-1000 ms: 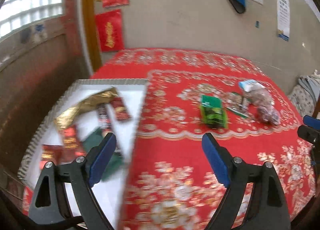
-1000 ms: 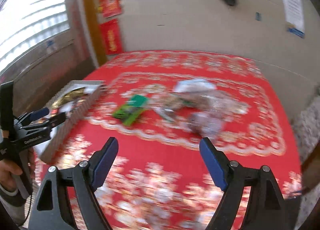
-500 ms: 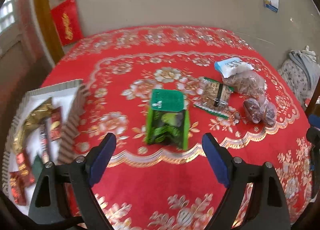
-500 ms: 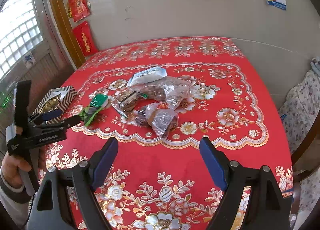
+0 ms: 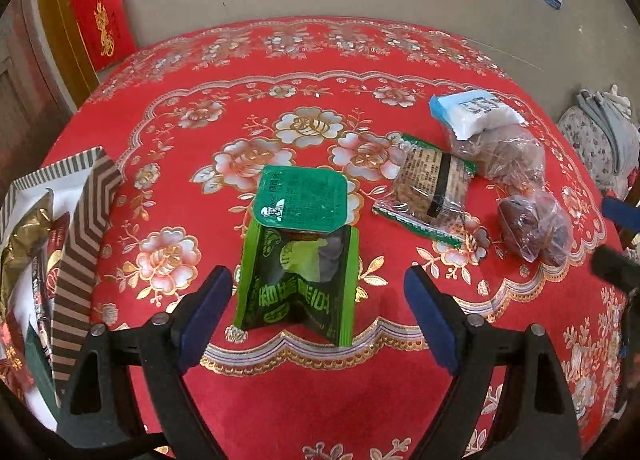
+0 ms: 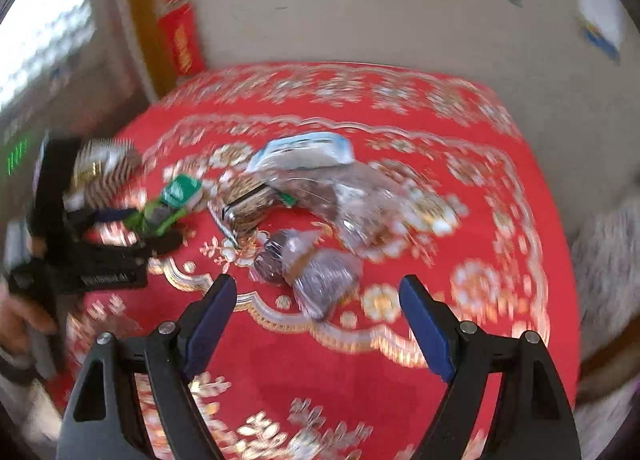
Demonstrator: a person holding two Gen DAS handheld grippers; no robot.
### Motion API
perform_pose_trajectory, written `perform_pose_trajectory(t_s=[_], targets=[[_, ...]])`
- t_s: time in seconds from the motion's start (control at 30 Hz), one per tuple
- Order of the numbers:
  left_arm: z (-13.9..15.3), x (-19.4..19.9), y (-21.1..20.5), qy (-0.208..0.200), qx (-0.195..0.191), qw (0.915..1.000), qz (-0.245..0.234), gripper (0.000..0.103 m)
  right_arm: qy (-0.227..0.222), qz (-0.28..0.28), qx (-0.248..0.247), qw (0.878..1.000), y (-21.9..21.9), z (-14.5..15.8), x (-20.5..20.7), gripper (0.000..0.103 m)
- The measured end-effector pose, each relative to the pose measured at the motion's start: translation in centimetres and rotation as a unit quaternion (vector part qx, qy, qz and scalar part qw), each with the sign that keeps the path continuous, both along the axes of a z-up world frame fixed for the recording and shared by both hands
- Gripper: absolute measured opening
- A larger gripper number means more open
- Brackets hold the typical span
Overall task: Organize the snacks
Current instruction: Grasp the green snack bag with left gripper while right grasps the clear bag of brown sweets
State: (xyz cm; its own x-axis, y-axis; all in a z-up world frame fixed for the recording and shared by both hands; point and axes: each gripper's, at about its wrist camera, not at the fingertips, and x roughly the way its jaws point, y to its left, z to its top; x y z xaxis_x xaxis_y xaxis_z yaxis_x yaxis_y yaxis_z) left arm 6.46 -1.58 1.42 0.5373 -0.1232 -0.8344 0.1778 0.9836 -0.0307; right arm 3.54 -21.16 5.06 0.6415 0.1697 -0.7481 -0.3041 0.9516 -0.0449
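A green snack packet (image 5: pixel 298 280) lies on the red flowered tablecloth (image 5: pixel 280 392), with a small green-lidded cup (image 5: pixel 302 197) at its far end. My left gripper (image 5: pixel 318 296) is open, its blue pads flanking the packet's near end without touching. To the right lie a clear-wrapped biscuit pack (image 5: pixel 434 189), a white-and-blue topped bag (image 5: pixel 492 131) and a clear bag of dark brown snacks (image 5: pixel 534 225). In the blurred right wrist view my right gripper (image 6: pixel 318 308) is open just short of that brown bag (image 6: pixel 316 272); the left gripper (image 6: pixel 132 227) shows by the green packet (image 6: pixel 160 215).
A striped-rim box (image 5: pixel 80 227) at the left edge holds gold, red and dark wrappers (image 5: pixel 20 244). A wall with red hangings (image 5: pixel 102 19) stands behind the table. A patterned fabric pile (image 5: pixel 600 131) lies off the right edge. A hand (image 6: pixel 20 320) holds the left gripper.
My left gripper swung from the box rightward and down to the green packet, which now sits between its pads. My right gripper moved closer to the brown snack bag; its view is blurred.
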Motion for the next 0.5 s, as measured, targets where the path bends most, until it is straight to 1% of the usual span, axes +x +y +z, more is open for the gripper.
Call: perform_pose_trajectory(t_s=[0.13,0.2,0.3,0.4,0.43,0.47,0.5], targets=[[-0.3,0.5,0.3,0.006,-0.006,0.9999,0.007,0.088,0.006,0.05,-0.041,0.998,1.2,-0.7,1.7,0.083],[-0.4,0.7,0.3,0.007,-0.008,0.9999,0.008,0.088,0.02,0.068,-0.053,0.996,1.6,-1.4,2.6,0.083],[-0.8,1.0,0.0,0.01,-0.004,0.9999,0.006,0.088,0.034,0.072,-0.074,0.994,1.8,-2.7,3.8,0.083],[-0.9,1.2,-0.3,0.01,0.003,0.9999,0.005,0.088,0.049,0.067,-0.069,0.994,1.6,-3.8,4.3,0.082],[-1.0,1.2,-0.4,0.01,0.005,0.9999,0.004,0.088,0.056,0.061,-0.065,0.994,1.5,-4.2,4.1,0.068],[-1.0,1.2,-0.5,0.01,0.007,0.9999,0.002,0.088,0.058,0.056,-0.064,0.995,1.4,-4.4,3.9,0.06],[-1.0,1.1,-0.5,0.009,0.007,0.9999,0.0,0.088,0.058,0.051,-0.05,0.996,1.1,-4.3,3.5,0.058]])
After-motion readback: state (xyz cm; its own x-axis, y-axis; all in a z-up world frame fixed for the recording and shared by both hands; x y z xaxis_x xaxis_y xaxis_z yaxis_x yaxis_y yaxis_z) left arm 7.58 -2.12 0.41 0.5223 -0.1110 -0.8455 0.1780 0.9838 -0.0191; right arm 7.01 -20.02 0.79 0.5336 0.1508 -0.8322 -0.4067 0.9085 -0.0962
